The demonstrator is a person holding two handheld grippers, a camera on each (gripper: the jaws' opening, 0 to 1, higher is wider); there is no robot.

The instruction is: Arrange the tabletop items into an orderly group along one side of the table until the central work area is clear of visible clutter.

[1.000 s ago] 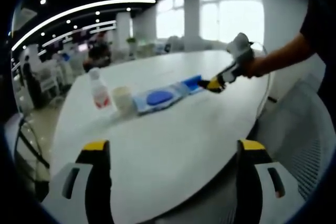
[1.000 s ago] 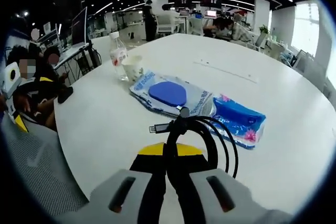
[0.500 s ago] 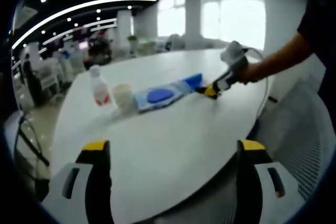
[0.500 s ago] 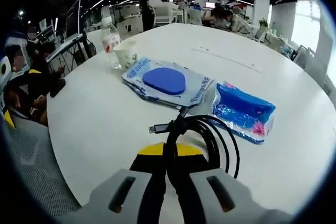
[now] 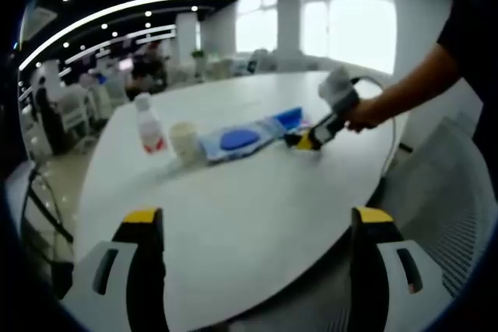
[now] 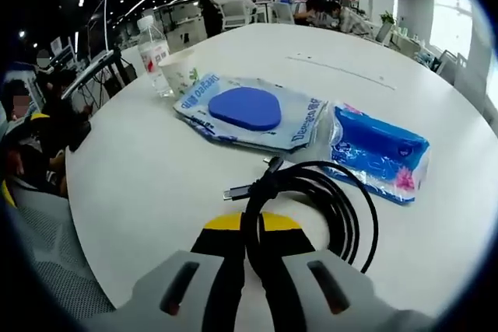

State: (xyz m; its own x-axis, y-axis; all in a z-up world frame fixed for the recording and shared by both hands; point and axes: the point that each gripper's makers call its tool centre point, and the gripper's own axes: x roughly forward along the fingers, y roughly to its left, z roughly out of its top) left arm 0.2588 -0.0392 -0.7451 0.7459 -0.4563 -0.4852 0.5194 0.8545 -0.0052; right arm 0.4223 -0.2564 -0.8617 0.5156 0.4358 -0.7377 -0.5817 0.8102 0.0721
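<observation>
Four items already lie in a row on the round white table (image 6: 467, 153): a clear plastic bottle with a red label (image 6: 152, 54), a white paper cup (image 6: 180, 80), a flat wipes pack with a blue oval lid (image 6: 247, 110), and a blue tissue packet (image 6: 377, 153). The right gripper (image 6: 250, 227) is clamped on a coiled black cable (image 6: 323, 200), low over the table, just beside the tissue packet. Releasing it there appears to be the remaining step. The coil's long axis runs away from the jaws; its plug ends point left. The left gripper (image 5: 249, 223) has its jaws wide apart and holds nothing.
</observation>
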